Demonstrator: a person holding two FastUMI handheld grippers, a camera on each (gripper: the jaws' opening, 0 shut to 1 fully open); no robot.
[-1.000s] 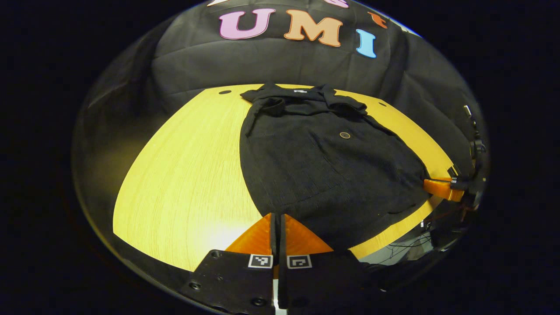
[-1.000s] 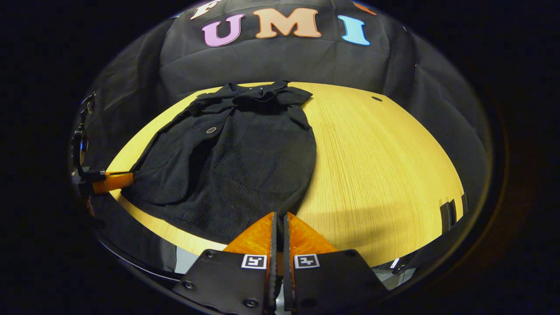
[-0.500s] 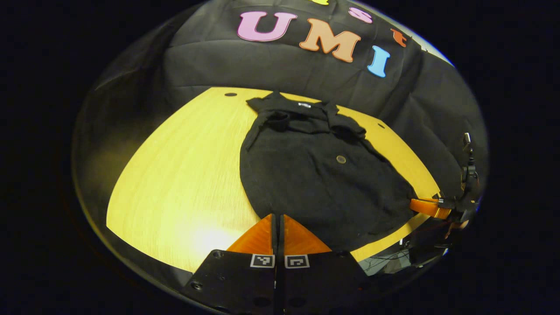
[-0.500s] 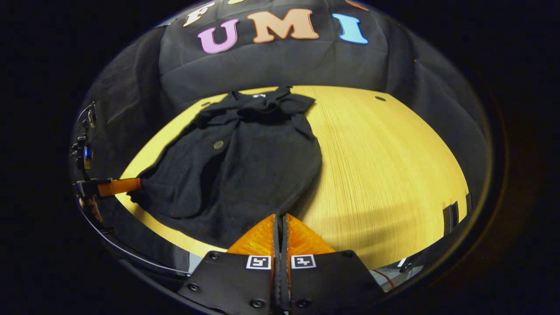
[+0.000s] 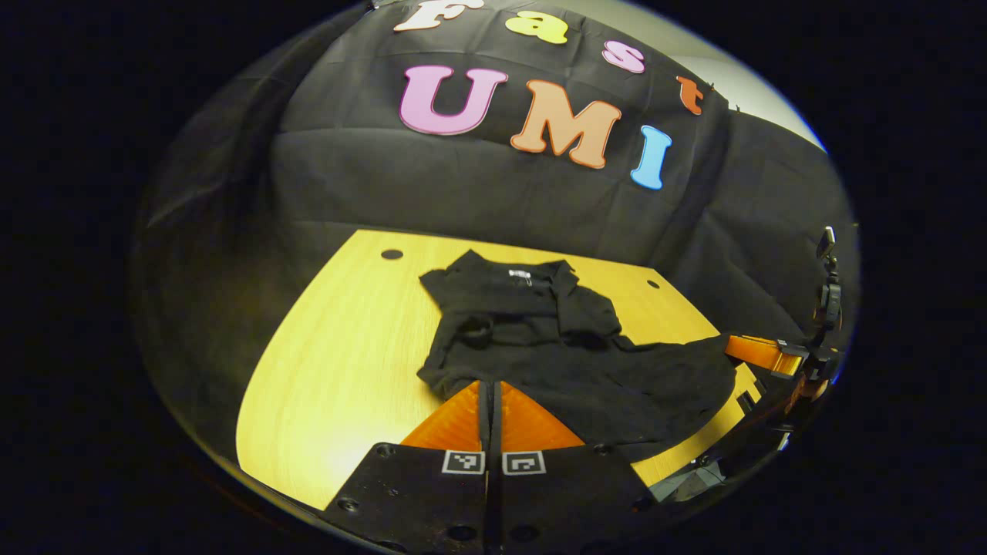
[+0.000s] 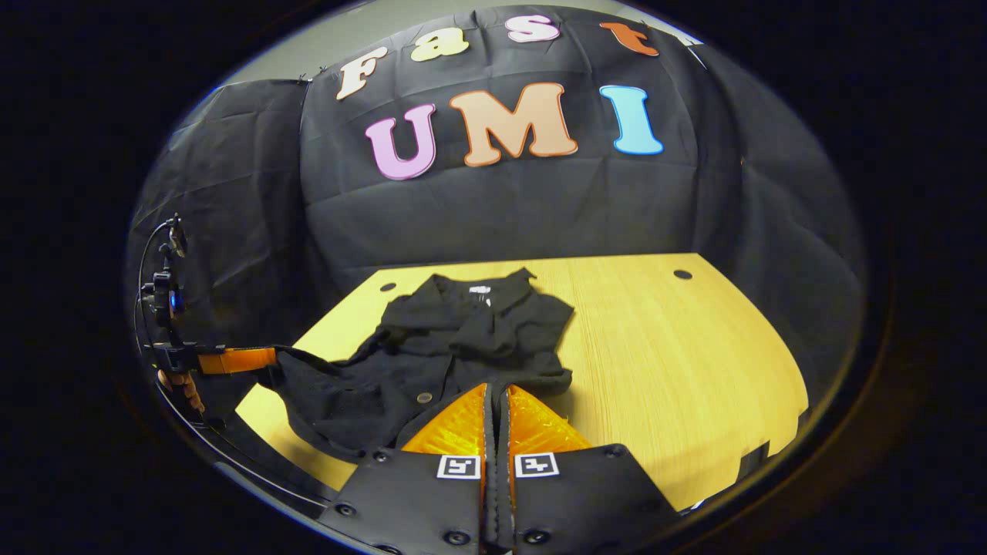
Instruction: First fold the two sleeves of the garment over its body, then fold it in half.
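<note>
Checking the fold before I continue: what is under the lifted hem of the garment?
The garment has its hem raised by both tongs, left and right. The wooden table shows beside it; whatever lies under the hem is covered by cloth.

The shirt (image 5: 540,347) is matt black cloth with a fine ribbed weave. The table (image 6: 678,347) is smooth pale wood with straight grain. The left gripper (image 5: 489,397) has translucent orange plastic fingers (image 5: 455,420) on matt black plates.
</note>
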